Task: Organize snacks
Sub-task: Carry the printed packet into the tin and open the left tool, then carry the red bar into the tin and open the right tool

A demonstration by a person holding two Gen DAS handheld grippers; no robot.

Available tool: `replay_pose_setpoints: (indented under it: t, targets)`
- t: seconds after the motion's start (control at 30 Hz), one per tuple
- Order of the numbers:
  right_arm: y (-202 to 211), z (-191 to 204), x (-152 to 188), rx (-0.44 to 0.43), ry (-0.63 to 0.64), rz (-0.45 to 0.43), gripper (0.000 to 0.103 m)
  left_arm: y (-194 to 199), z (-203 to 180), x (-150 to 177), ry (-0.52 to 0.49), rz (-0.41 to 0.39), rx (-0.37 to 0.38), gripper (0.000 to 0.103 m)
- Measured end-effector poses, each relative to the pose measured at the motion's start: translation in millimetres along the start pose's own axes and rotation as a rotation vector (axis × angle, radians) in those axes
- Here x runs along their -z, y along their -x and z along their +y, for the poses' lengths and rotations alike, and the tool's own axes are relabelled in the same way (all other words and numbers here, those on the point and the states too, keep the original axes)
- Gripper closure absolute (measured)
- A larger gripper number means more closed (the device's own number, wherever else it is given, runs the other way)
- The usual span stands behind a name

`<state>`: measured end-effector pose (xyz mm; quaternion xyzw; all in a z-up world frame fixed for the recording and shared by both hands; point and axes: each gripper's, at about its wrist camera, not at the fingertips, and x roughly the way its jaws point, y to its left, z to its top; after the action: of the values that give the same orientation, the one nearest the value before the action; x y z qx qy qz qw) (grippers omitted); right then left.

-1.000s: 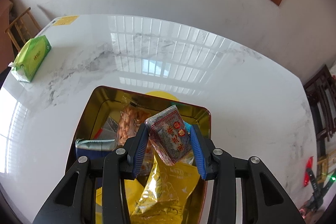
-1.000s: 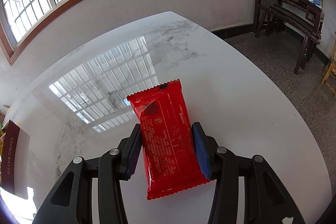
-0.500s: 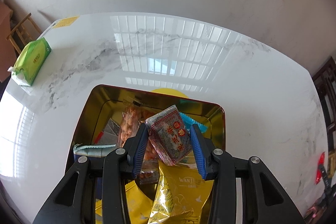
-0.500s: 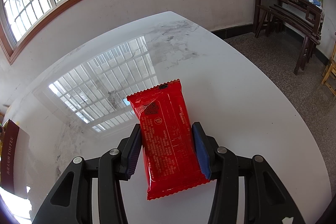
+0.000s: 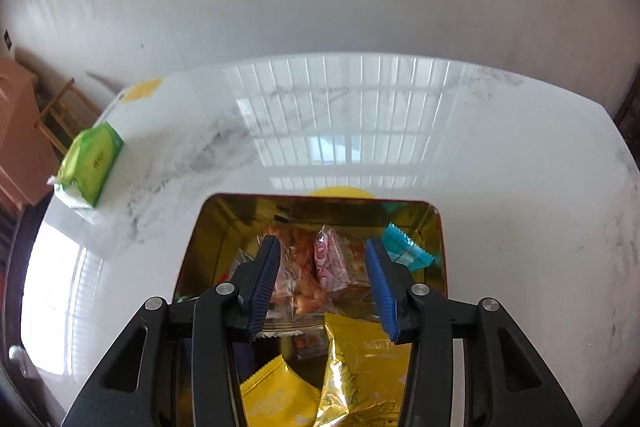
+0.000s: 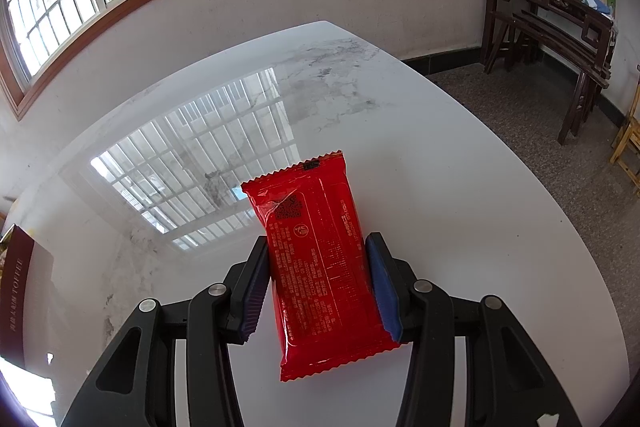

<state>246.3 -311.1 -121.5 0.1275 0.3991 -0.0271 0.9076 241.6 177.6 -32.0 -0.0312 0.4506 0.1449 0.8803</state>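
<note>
My left gripper [image 5: 322, 263] is open and empty above a gold tin [image 5: 208, 227] on the white marble table. A small pink-wrapped snack [image 5: 338, 265] lies in the tin below the jaws, among orange snacks [image 5: 298, 267], a blue-wrapped candy [image 5: 404, 253] and yellow and gold packets [image 5: 360, 375]. My right gripper [image 6: 316, 267] is shut on a red snack packet [image 6: 320, 267], its printed back facing up, held just above the table.
A green tissue pack [image 5: 90, 165] lies at the table's left edge, beside a wooden chair [image 5: 60, 115]. A dark red box side [image 6: 18, 291] shows at the left of the right wrist view. A dark wooden console [image 6: 552, 23] stands by the wall.
My left gripper has opened and let go of the pink-wrapped snack, which now lies in the tin. The left view has tilted up and back. The right gripper has not moved.
</note>
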Motion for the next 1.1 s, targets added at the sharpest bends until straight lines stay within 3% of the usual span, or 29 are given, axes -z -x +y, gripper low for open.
replay_pose_setpoints:
  t: [0.23, 0.5, 0.8, 1.1]
  targets:
    - [-0.2, -0.1, -0.1, 0.000, 0.000, 0.000, 0.057, 27.1, 4.7, 12.1, 0.030, -0.083, 0.023, 0.057]
    - [-0.8, 1.2, 0.7, 0.016, 0.010, 0.002, 0.057, 74.2, 8.2, 45.9, 0.041, -0.150, -0.025, 0.056]
    - [-1.3, 19.3, 5.5, 0.089, 0.108, 0.021, 0.057, 111.7, 25.1, 81.2, 0.080, -0.171, 0.000, 0.051]
    - [12.8, 39.5, 25.4, 0.089, 0.132, 0.023, 0.057, 118.7, 53.2, 106.7, 0.108, -0.176, -0.010, 0.048]
